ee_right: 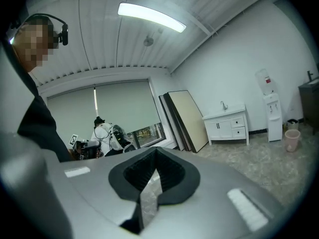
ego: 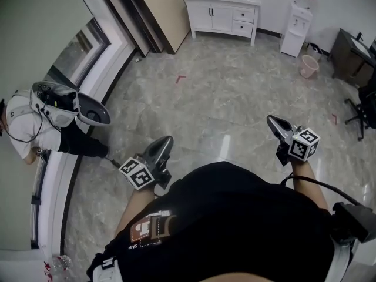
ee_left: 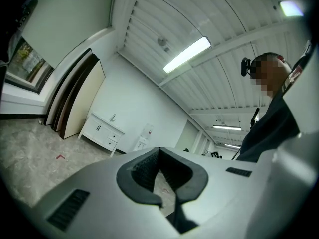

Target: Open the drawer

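Closed and empty at both left gripper [ego: 166, 141] and right gripper [ego: 273, 121]. Far ahead to drawer [ego: 243, 14] in cabinet [ego: 212, 16]; nearer from right, slightly leftward.

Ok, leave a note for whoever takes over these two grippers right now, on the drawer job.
Left gripper: shut, empty.
Right gripper: shut, empty.
The white cabinet stands across the room at the far wall, well away from both grippers. Its drawers are closed.
Done: nothing yet.
Left: walk over, take a drawer handle, pull it open.
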A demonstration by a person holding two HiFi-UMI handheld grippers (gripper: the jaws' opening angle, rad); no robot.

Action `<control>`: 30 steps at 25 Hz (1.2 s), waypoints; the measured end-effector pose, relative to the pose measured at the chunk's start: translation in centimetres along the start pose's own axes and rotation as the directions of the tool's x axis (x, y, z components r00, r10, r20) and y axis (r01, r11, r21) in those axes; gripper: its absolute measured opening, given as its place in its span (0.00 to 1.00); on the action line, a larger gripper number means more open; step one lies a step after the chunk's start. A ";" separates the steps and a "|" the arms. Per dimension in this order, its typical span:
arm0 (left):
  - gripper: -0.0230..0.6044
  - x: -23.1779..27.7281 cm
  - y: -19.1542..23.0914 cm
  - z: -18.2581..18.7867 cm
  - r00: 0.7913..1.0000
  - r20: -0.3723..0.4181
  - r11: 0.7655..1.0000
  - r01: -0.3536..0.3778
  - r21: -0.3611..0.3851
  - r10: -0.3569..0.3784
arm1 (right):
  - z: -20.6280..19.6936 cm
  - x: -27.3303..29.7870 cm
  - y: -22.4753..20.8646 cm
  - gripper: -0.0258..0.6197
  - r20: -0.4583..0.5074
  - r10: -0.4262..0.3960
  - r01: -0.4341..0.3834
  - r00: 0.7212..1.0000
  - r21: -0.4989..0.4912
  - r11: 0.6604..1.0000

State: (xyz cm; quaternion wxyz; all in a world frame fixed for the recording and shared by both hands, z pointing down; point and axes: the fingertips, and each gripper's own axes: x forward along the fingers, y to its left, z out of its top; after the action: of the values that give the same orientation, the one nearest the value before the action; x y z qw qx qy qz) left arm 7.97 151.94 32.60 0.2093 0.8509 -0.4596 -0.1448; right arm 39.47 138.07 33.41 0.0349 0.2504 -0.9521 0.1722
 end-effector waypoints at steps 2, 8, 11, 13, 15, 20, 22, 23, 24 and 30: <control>0.02 1.1 0.9 0.5 1.000 -0.024 1.000 -0.014 0.008 0.014 | -0.5 1.0 -1.1 0.03 -0.010 -0.001 0.001 1.000 0.007 1.000; 0.02 5.1 7.8 3.1 0.999 -0.012 0.999 0.030 -0.019 -0.030 | 0.2 5.8 -4.0 0.03 0.001 -0.062 0.061 0.998 0.014 0.998; 0.02 8.2 11.3 4.3 0.994 -0.026 0.994 0.102 -0.046 -0.103 | 1.0 8.3 -6.0 0.03 0.014 -0.131 0.131 0.991 0.021 0.991; 0.02 10.0 13.7 5.8 0.989 -0.031 0.987 0.142 -0.079 -0.145 | 2.0 9.9 -7.2 0.03 0.036 -0.188 0.186 0.981 0.060 0.981; 0.02 10.9 16.4 8.3 0.984 -0.052 0.982 0.168 -0.086 -0.173 | 2.9 12.6 -7.1 0.03 0.049 -0.213 0.209 0.976 0.088 0.974; 0.02 11.6 25.5 14.5 0.971 -0.104 0.976 0.212 -0.051 -0.216 | 5.8 21.3 -7.3 0.03 0.062 -0.279 0.273 0.958 0.098 0.957; 0.02 11.6 29.5 15.4 0.969 -0.113 0.974 0.215 -0.066 -0.222 | 5.8 25.1 -6.9 0.03 0.059 -0.282 0.276 0.958 0.093 0.957; 0.02 11.6 31.1 15.5 0.967 -0.123 0.973 0.217 -0.074 -0.225 | 5.5 26.7 -6.5 0.03 0.050 -0.278 0.274 0.959 0.081 0.958; 0.02 11.7 32.5 15.5 0.964 -0.133 0.972 0.221 -0.082 -0.231 | 5.3 28.0 -6.3 0.03 0.041 -0.279 0.275 0.960 0.074 0.959; 0.02 15.6 35.7 15.2 0.947 -0.171 0.959 0.252 -0.129 -0.271 | 5.1 29.2 -9.1 0.03 0.009 -0.341 0.338 0.940 0.105 0.935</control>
State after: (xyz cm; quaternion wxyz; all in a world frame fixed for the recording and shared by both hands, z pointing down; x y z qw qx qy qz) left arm -16.09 117.88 36.03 0.2752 0.9019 -0.3126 -0.1147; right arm 18.54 115.25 35.89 0.0385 0.4147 -0.8849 0.2086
